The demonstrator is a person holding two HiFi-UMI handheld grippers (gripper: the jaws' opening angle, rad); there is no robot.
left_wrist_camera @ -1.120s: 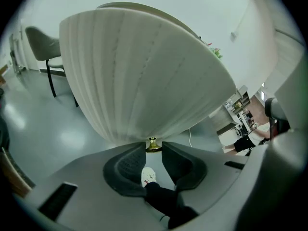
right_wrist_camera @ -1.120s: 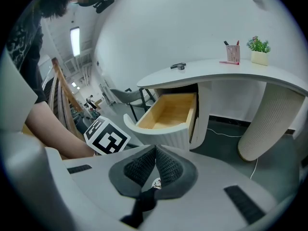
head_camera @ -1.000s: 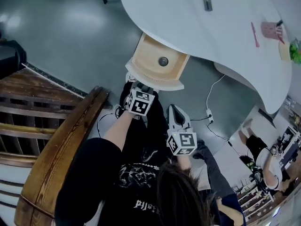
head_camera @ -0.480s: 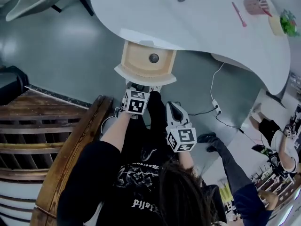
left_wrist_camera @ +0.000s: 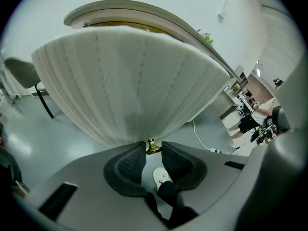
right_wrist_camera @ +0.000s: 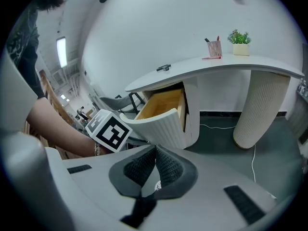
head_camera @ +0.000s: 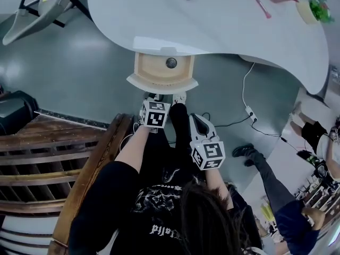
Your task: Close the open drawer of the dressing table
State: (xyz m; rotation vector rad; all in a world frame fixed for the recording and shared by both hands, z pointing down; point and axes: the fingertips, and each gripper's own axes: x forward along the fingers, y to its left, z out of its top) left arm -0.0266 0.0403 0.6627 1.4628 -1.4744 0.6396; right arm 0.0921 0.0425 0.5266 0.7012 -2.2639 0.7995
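Note:
The white dressing table (head_camera: 212, 20) has its drawer (head_camera: 162, 70) pulled out toward me, wood inside, with a round dark object (head_camera: 171, 62) in it. My left gripper (head_camera: 155, 97) is at the drawer's ribbed white front (left_wrist_camera: 130, 81). In the left gripper view its jaws (left_wrist_camera: 153, 150) close on the small brass knob (left_wrist_camera: 153, 146) under that front. My right gripper (head_camera: 195, 120) hangs to the right and nearer to me, apart from the drawer. Its pads (right_wrist_camera: 155, 150) meet with nothing between them. The right gripper view shows the open drawer (right_wrist_camera: 161, 112) from the side.
A wooden bench frame (head_camera: 64, 158) stands at the left and a chair (head_camera: 37, 9) at the far left. A cable with a power strip (head_camera: 248, 110) lies on the floor near the table's ribbed leg (right_wrist_camera: 260, 107). Another person (head_camera: 276, 195) stands at the right. A cup (right_wrist_camera: 214, 47) and plant (right_wrist_camera: 239, 37) sit on the tabletop.
The head view has swung, so the table and drawer now sit squarer and higher in the picture. The left gripper stays at the drawer front, and the right gripper stays beside it.

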